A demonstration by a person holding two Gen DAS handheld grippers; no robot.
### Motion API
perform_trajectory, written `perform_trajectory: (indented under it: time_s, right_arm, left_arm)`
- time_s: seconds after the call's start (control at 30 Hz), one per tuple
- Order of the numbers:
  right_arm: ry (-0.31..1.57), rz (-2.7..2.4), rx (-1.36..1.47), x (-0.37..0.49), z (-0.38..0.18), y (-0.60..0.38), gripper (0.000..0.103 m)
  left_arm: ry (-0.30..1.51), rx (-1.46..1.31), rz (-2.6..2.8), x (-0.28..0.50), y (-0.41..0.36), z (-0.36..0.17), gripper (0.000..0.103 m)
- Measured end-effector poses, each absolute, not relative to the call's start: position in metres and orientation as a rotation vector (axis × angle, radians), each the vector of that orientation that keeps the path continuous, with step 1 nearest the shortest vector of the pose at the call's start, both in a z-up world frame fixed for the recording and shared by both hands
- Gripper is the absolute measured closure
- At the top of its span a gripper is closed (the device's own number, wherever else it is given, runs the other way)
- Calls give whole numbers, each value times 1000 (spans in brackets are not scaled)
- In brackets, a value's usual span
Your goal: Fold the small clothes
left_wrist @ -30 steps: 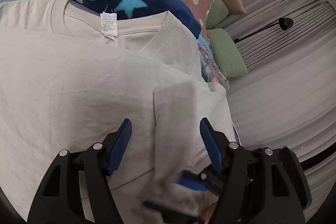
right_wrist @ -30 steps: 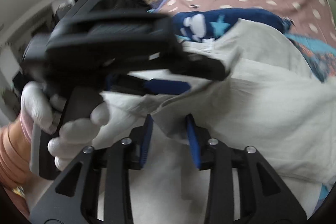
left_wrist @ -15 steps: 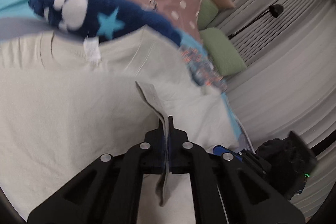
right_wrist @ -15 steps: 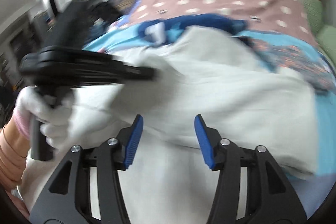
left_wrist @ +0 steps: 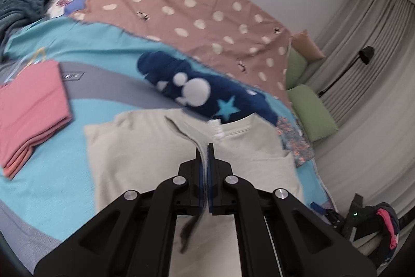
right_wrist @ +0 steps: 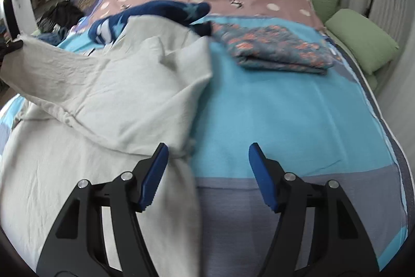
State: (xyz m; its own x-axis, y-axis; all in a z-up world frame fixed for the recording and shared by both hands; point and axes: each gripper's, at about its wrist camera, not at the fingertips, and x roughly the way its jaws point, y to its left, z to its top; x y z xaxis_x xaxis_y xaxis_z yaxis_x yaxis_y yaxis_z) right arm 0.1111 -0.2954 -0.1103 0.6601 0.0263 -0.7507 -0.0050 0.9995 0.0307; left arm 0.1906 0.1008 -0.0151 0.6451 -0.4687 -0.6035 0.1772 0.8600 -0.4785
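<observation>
Left gripper [left_wrist: 207, 149]: clamped on the beige T-shirt [left_wrist: 145, 147] sleeve edge; limp, light cloth
Right gripper [right_wrist: 206, 162]: jaws just opening, empty; best hold: opposite hem
Bed [right_wrist: 285, 108]: soft

Pale grey T-shirt [left_wrist: 145, 147] lies lower centre on blue bedding, collar and white label toward upper right; one sleeve edge lifted in a taut fold, body creased
</observation>
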Motion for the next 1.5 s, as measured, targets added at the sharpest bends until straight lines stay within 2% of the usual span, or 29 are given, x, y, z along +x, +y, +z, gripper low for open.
perform_trajectory:
  time_s: [0.3,0.4,0.47,0.53,0.57,0.63,0.83,0.97,1.1,1.17,1.2,1.23,1.5]
  right_arm:
    - [876,10,-7,112,-117,-285,32]
    - [877,6,9,111,-121,-288,29]
    - [876,8,30,110,-122,-291,28]
    - [881,12,49,111,-124,-293,26]
    - [881,12,54,111,-125,-293,26]
    - [875,7,52,110,-126,-292,25]
    - [855,4,68,106,-127,-294,24]
    - [853,15,87,106,-127,-296,24]
    - [856,29,109,106,-127,-299,22]
    - [857,33,113,107,-127,-299,22]
    - [858,34,112,107,-127,-299,21]
    - [859,33,110,107,-128,-298,21]
    - [854,39,122,104,-127,-298,21]
  left_arm:
    - [854,-332,-177,192,133,-55,99]
    - [900,-255,-38,201,139,-74,92]
    - [912,-294,-22,200,143,-77,92]
    - [883,-333,-77,200,132,-65,81]
    - [870,-331,-117,203,122,-59,78]
    - [863,-304,-239,211,90,-44,61]
    - [955,-102,-692,248,-78,-23,53]
    - [1016,74,-760,274,-171,-39,53]
    - [1085,198,-774,295,-225,-61,53]
    - [1114,266,-784,300,-245,-69,56]
    - [1120,305,-792,301,-254,-74,76]
    - [1127,330,-795,300,-259,-77,103]
    - [1017,296,-829,314,-301,-60,103]
